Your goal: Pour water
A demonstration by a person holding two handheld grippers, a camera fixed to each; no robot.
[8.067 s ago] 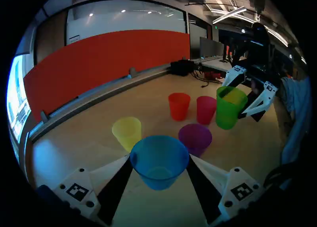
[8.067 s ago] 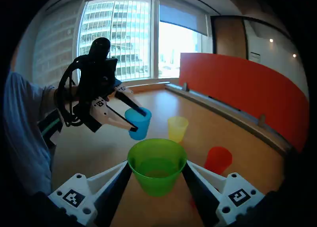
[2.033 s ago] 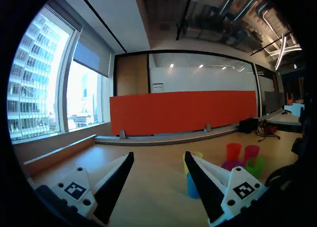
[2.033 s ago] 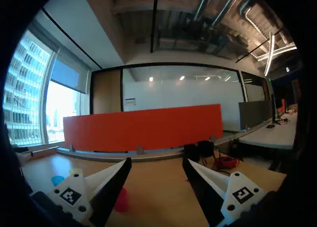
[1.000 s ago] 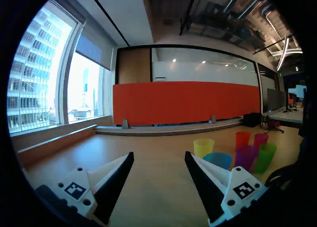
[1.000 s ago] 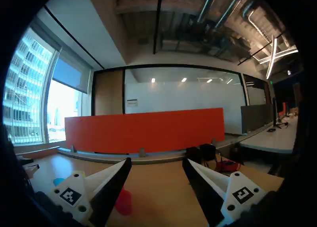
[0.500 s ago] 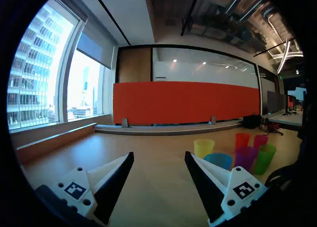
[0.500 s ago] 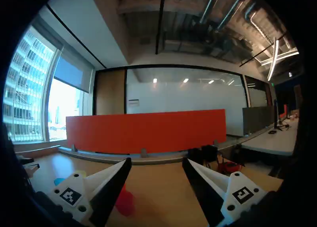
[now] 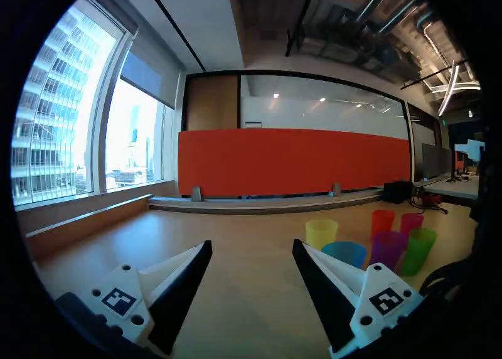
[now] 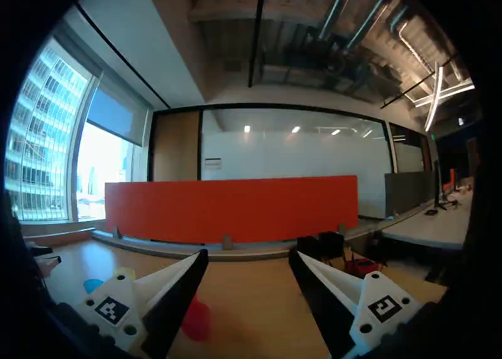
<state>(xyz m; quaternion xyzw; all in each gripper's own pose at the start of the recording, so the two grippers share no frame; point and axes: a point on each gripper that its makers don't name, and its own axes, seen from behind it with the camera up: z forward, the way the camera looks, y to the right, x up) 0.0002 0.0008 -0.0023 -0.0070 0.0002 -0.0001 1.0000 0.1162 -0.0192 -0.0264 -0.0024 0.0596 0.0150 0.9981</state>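
Observation:
My left gripper (image 9: 251, 247) is open with nothing between its fingers, held low over the wooden table (image 9: 251, 233). Off to its right stands a cluster of plastic cups: blue (image 9: 345, 253) nearest, yellow (image 9: 321, 232), purple (image 9: 387, 248), green (image 9: 418, 250), orange (image 9: 382, 221) and pink (image 9: 411, 222). My right gripper (image 10: 248, 258) is also open and empty, pointing level across the room. Past its left finger I see part of a pink cup (image 10: 197, 319), a blue cup rim (image 10: 93, 285) and a yellow cup rim (image 10: 124, 274).
An orange partition (image 9: 295, 161) runs along the far edge of the table. Large windows (image 9: 56, 133) are at the left. Black gear and cables (image 9: 401, 191) lie at the far right; a black bag (image 10: 320, 245) and a grey desk (image 10: 433, 224) sit beyond the right gripper.
Earlier each gripper held a cup, blue in the left and green in the right; both cups stand on the table now. Over the last second the views barely shift.

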